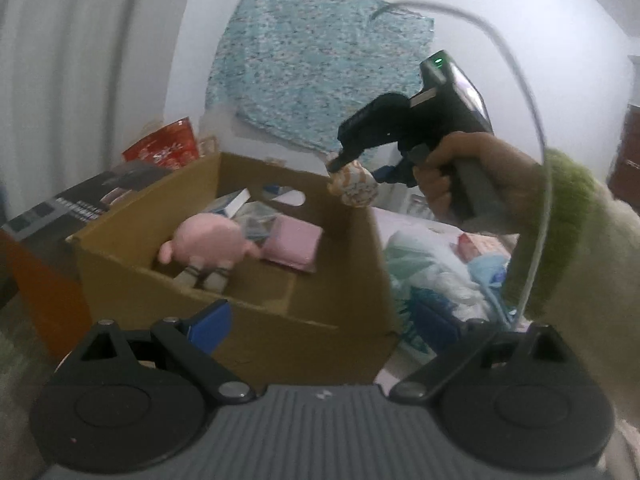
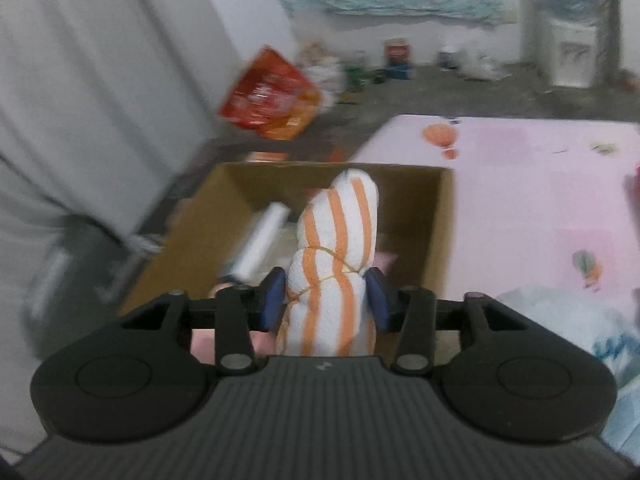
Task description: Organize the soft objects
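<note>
Both jaws of the right gripper (image 2: 326, 300) pinch the striped rolled towel (image 2: 340, 248) above the cardboard box (image 2: 436, 220).

A pale wall (image 2: 248, 12) closes the far side of the room, and a speckled blue-green cloth (image 1: 316, 56) hangs flat on it. A light grey curtain (image 2: 80, 92) falls in folds on the left. The floor (image 2: 460, 88) along the wall is grey and littered with small packets and jars, too blurred to name. A red-orange snack bag (image 2: 272, 94) lies near the curtain. A pink mat (image 2: 532, 200) with small balloon prints covers the floor on the right. The light is soft and even.
</note>
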### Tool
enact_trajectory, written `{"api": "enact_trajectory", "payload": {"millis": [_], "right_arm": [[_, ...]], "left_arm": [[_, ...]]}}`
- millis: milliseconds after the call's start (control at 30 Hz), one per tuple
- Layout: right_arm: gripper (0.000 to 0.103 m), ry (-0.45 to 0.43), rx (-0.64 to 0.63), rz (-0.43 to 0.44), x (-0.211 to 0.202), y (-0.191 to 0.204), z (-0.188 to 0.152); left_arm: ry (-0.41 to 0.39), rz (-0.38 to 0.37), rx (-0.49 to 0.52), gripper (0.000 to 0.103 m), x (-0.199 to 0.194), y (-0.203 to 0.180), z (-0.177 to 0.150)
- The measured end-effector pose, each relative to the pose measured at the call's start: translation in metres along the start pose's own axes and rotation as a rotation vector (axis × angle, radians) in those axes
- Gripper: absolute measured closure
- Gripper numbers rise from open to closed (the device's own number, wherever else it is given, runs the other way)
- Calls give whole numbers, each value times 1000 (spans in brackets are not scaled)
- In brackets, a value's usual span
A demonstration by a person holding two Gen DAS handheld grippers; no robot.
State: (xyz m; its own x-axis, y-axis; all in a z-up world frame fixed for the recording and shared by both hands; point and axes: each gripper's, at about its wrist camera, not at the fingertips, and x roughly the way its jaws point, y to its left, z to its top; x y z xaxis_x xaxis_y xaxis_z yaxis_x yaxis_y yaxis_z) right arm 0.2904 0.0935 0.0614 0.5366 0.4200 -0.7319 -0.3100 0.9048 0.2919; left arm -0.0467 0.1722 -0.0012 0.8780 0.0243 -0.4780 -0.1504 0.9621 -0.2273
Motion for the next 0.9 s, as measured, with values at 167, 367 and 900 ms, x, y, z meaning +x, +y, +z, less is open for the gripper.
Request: {"api": "enact_trajectory", "payload": {"millis": [167,367,900], "right_arm": [[37,-47,-8,-12,-11,-11,-12],[36,-129,35,100,-87,-51,-35],[22,-295,417,122,-275,-278,-213]], "left_arm": [[3,10,-13,5,-4,9,-1],[7,-8,-2,5,-3,1,-1],[103,-244,271,5,44,-123,2]]}}
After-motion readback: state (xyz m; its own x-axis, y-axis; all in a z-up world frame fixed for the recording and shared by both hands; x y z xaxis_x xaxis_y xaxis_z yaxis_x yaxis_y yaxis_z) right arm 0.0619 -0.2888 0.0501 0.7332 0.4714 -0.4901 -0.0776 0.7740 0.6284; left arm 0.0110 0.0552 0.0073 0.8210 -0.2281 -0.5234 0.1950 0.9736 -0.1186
